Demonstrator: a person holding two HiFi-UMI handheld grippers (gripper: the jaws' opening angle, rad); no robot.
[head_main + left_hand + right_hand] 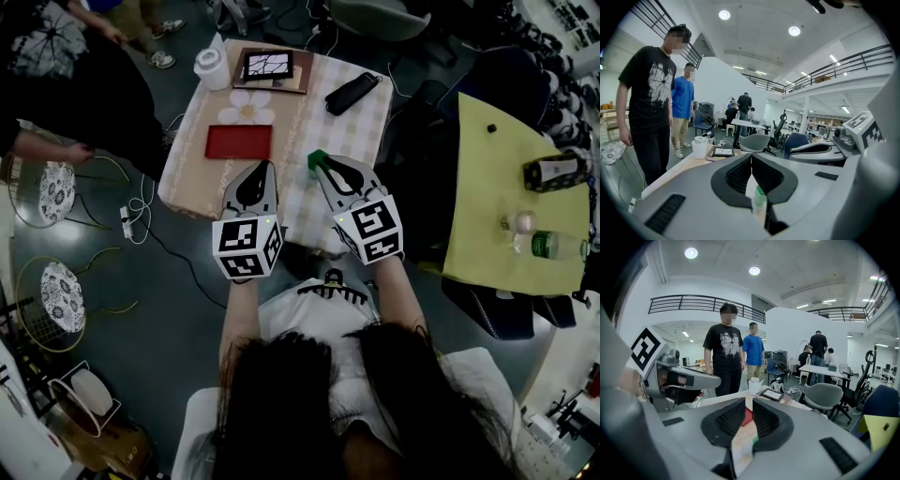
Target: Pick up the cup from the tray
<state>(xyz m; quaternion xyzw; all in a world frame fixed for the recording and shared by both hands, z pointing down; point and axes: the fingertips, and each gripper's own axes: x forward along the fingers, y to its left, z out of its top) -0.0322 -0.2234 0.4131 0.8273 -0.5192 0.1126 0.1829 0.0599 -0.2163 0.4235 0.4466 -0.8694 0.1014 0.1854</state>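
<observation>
Green cup (319, 157) was off the red tray (239, 142), standing on the checked cloth (361, 127) mid-frame, right by the tip of the right gripper (326, 170). Both forearms came up from the bottom of the frame, with the grippers side by side over the table's near edge, tipped a bit down. The left gripper (264, 166) was pinched closed and the right was down to a narrow slit, neither holding anything.

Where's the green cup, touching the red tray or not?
Apart. The head view shows the cup to the right of the tray, with a strip of checked cloth between them.
</observation>
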